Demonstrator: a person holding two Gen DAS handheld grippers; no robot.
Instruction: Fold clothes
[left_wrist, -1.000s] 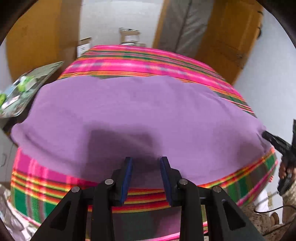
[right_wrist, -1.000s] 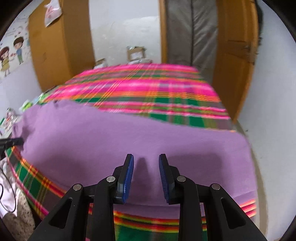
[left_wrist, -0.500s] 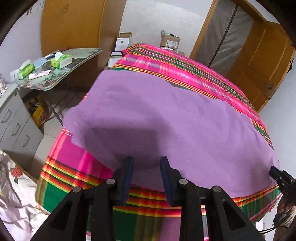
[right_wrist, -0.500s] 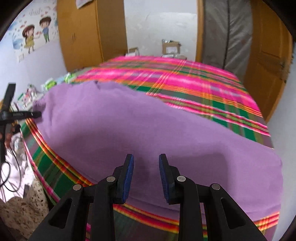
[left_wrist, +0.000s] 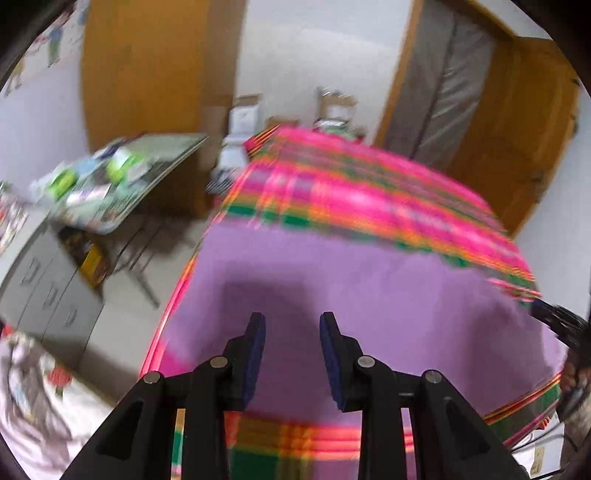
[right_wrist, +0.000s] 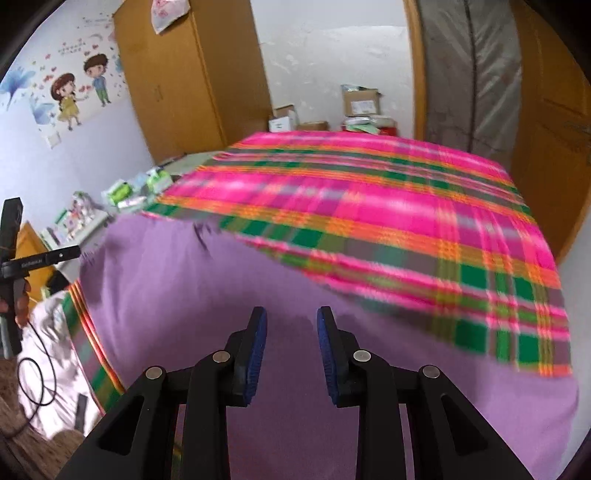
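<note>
A bed under a pink-and-green plaid blanket (right_wrist: 388, 199) carries a flat purple garment (right_wrist: 221, 295).

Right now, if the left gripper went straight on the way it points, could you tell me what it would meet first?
Probably the purple cloth spread on the plaid bedcover: the open left gripper hangs above it, tilted down. Blur leaves depth uncertain.

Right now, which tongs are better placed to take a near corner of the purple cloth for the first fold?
Probably the left tongs: open above the cloth, with its near left corner close beside them. The right tongs, also open, hang over the cloth's middle.
</note>
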